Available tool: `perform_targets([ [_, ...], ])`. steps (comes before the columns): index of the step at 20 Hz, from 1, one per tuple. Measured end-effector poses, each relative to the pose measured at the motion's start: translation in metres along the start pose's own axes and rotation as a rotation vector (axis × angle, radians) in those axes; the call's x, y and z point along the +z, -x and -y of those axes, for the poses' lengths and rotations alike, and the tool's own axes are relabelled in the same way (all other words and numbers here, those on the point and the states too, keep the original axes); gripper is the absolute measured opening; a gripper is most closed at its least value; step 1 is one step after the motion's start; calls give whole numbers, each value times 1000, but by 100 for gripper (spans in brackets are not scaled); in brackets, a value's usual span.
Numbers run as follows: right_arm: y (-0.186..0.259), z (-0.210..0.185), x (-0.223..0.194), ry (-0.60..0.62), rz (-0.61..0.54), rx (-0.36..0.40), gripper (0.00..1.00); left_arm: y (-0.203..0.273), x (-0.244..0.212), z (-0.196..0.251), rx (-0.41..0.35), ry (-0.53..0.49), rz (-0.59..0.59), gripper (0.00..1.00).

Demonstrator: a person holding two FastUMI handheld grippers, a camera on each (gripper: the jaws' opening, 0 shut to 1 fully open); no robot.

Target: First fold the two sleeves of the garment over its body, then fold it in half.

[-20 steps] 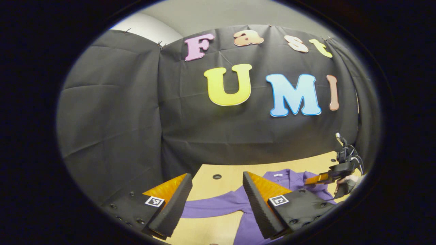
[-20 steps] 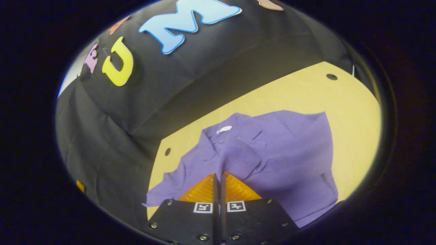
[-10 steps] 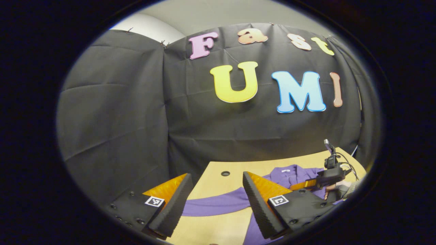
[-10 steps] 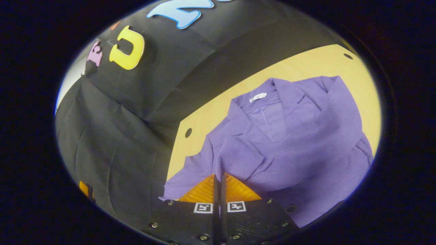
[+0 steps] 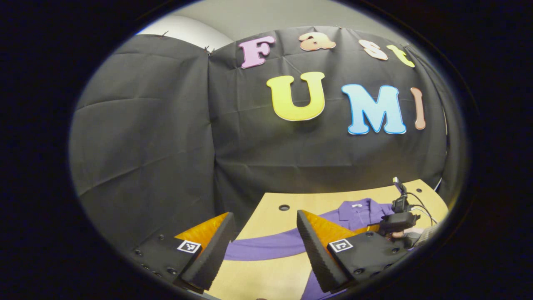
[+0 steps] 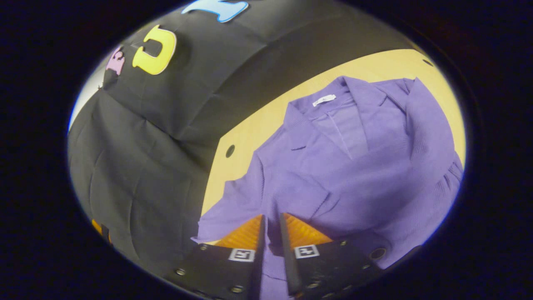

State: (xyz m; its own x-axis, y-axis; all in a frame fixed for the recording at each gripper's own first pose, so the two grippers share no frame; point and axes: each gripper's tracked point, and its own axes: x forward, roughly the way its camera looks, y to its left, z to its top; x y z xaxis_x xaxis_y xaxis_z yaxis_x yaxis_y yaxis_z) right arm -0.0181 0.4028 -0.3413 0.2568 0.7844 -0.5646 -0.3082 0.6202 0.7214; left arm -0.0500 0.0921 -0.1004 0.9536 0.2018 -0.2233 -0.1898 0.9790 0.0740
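Now the right gripper [image 6: 271,223], barely parted, drops one sleeve [image 6: 300,196] on the cardigan [image 6: 374,166]; left gripper [image 5: 262,246], wide open, goes for the nine o'clock sleeve

**Black cloth booth, wooden table**

Creased black cloth [image 5: 166,137] hangs as the wall behind a pale wooden table [image 5: 270,208]; round holes [image 5: 284,207] dot the tabletop; above the cloth, a plain grey wall [image 5: 266,18]; soft, even light.
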Motion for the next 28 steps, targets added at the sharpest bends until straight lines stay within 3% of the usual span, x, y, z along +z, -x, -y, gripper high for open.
perform_targets([
  [2, 3, -2, -2, 11, -4, 7, 61, -2, -3, 3, -9, 3, -5, 93],
  [3, 4, -1, -3, 27, -5, 3, 62, -5, -3, 5, -12, 4, -6, 93],
  [4, 5, 0, -2, 46, -4, 0, 55, -6, -5, 6, -16, 5, -7, 93],
  [5, 9, 1, -3, 65, -3, -4, 75, -8, -7, 7, -18, 7, -9, 93],
  [6, 11, 1, -2, 83, 0, -6, 75, -9, -10, 8, -22, 9, -13, 93],
  [7, 14, 1, -1, 99, 4, -8, 64, -11, -13, 8, -25, 13, -18, 93],
  [8, 16, 1, 0, 109, 8, -10, 75, -13, -18, 7, -25, 15, -24, 93],
  [16, 43, -5, 25, 188, 92, -41, 75, -39, -58, -28, 21, 10, -69, 93],
  [22, 83, 12, 61, 313, 194, -152, 75, -75, -105, -65, 66, 5, -132, 96],
  [28, 122, 21, 85, 371, 250, -217, 75, -114, -155, -90, 94, 33, -205, 94],
])
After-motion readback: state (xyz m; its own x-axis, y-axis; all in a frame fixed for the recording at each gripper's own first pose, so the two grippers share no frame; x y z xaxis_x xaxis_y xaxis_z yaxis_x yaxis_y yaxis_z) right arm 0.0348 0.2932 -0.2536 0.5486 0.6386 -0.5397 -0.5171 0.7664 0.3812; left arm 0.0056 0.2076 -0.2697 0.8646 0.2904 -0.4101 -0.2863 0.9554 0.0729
